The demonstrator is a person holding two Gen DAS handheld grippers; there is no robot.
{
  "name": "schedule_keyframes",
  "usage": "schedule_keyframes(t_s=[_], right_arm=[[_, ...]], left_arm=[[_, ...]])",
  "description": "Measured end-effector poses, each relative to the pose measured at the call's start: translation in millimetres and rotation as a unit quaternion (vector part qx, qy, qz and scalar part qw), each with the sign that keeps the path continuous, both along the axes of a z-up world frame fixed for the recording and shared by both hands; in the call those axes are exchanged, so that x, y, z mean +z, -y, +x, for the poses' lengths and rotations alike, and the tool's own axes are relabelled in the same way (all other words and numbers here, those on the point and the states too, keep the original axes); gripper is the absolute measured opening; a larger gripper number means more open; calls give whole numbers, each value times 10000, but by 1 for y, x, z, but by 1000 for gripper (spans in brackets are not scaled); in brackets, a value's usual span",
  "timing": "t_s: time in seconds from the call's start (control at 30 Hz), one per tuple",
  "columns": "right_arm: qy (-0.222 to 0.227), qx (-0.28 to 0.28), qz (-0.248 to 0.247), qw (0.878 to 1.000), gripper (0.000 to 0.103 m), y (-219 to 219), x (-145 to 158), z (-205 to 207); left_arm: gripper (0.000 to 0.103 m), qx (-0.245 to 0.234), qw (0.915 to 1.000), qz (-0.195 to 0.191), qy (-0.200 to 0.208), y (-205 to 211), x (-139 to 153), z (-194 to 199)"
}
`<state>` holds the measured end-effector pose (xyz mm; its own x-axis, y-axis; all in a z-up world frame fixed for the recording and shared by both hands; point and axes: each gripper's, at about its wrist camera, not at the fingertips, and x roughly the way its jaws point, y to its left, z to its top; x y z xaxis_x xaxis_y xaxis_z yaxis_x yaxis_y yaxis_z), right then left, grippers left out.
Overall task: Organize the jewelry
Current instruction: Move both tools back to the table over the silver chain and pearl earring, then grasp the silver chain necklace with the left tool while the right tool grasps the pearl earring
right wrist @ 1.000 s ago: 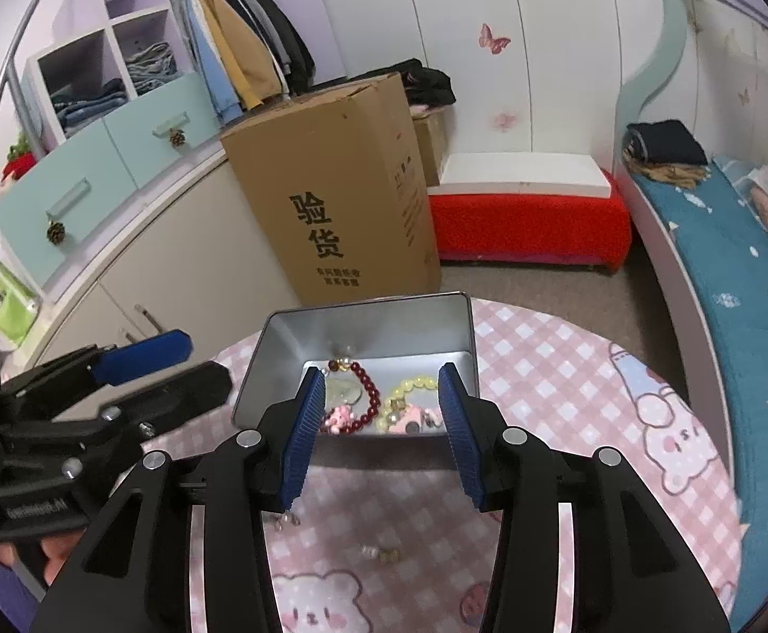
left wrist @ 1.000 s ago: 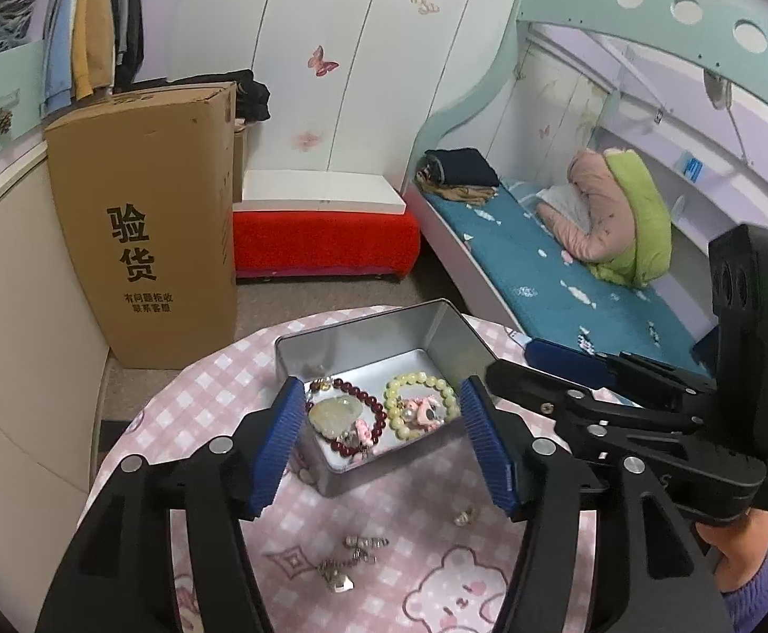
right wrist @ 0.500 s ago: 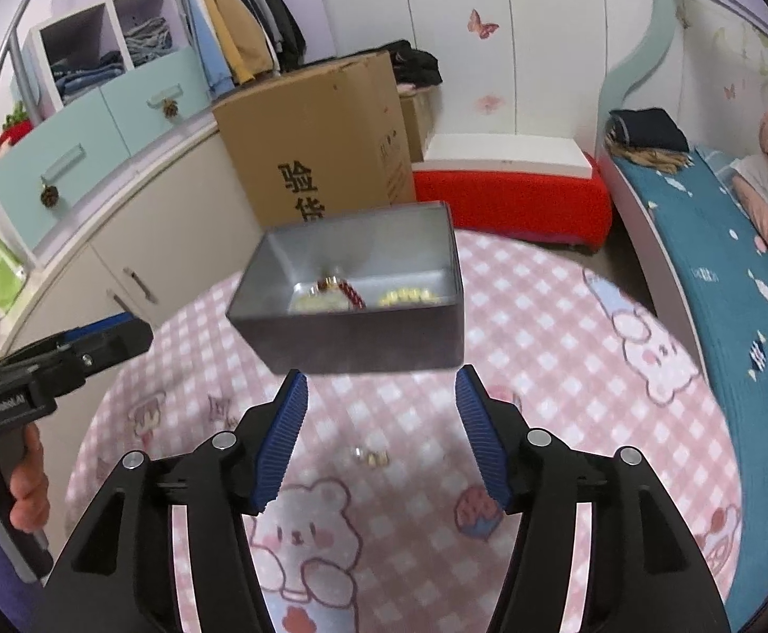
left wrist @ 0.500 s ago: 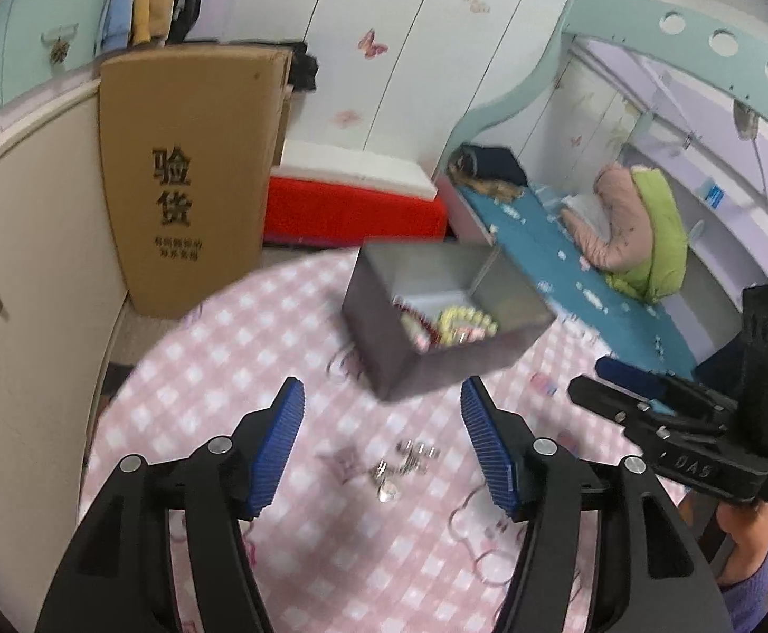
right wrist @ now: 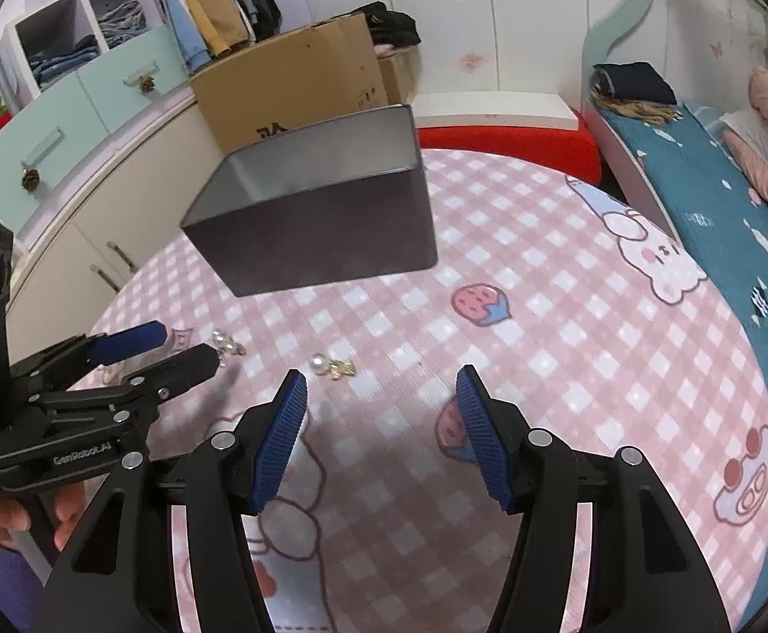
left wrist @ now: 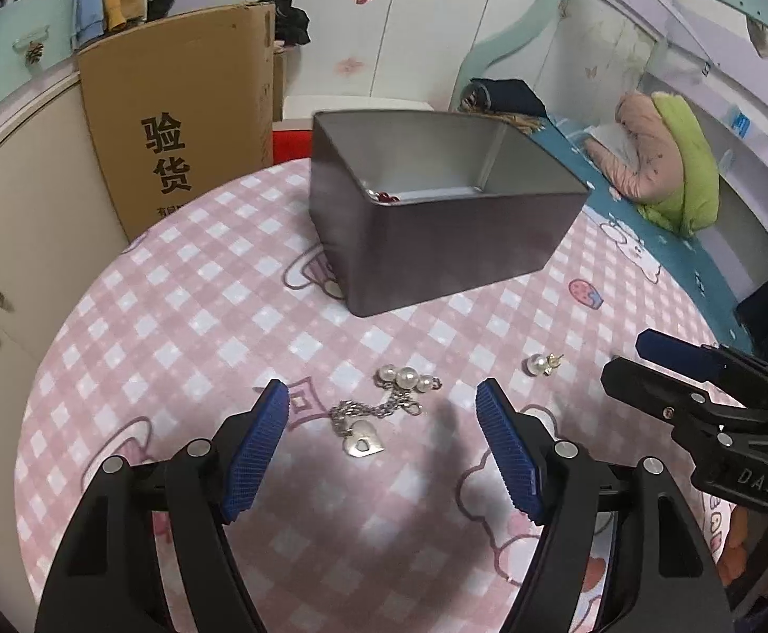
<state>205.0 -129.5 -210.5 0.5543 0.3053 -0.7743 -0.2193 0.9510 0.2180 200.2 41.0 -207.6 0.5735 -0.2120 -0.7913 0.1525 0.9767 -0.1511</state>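
Observation:
A grey metal tin (left wrist: pixel 436 221) stands on the round table with the pink checked cloth (left wrist: pixel 172 327); a red bead bracelet (left wrist: pixel 381 195) just shows inside. It also shows in the right wrist view (right wrist: pixel 320 211). A silver chain with a heart pendant (left wrist: pixel 365 435) and pearls (left wrist: pixel 405 377) lies between the open jaws of my left gripper (left wrist: pixel 382 443), low over the cloth. A pearl earring (left wrist: pixel 542 364) lies to its right, also in the right wrist view (right wrist: pixel 328 366). My right gripper (right wrist: pixel 381 432) is open and empty, right of that earring.
A cardboard box (left wrist: pixel 183 121) stands behind the table on the left, beside cream cabinets (left wrist: pixel 9 242). A red bench (right wrist: pixel 505 142) and a bed with blue bedding (right wrist: pixel 711 190) lie behind and to the right. The table edge curves on both sides.
Both grippers have pulled back from over the tin and dropped low over the cloth. The left one now frames the chain and pearls; both stay open.

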Motion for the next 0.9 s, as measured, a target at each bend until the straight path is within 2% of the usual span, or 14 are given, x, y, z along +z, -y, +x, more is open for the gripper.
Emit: schedule_keyframes(t_s=[0.27,0.4,0.47,0.63,0.67,0.7,0.83,0.9], right_arm=[[-41,-92,63,9999,58,10,-10,7],[-65,-125,115,9998,58,14,-14,11],[-79,-122,133,9998,58,15,-15,12],[-92,-19,131,9999,58,8,-16,12],[-95,7,123,9999,58,6,-16,12],[-97,39,110,9999,58,3,-16,12],[-94,151,42,9998,58,-7,-17,10],[-76,232,-62,9997,60,-16,-17,10]], left_arm=[[71,17,9994,342,-17,8,-9,11],[58,-141,9966,809,100,15,-10,11],[55,-180,9967,779,137,13,-10,10],[36,-310,9962,772,257,12,-10,8],[30,-297,9961,782,268,11,-10,7],[19,-294,9963,753,281,9,-9,7],[7,-271,9973,629,270,0,-8,6],[8,-287,9978,540,264,-3,-8,4]])
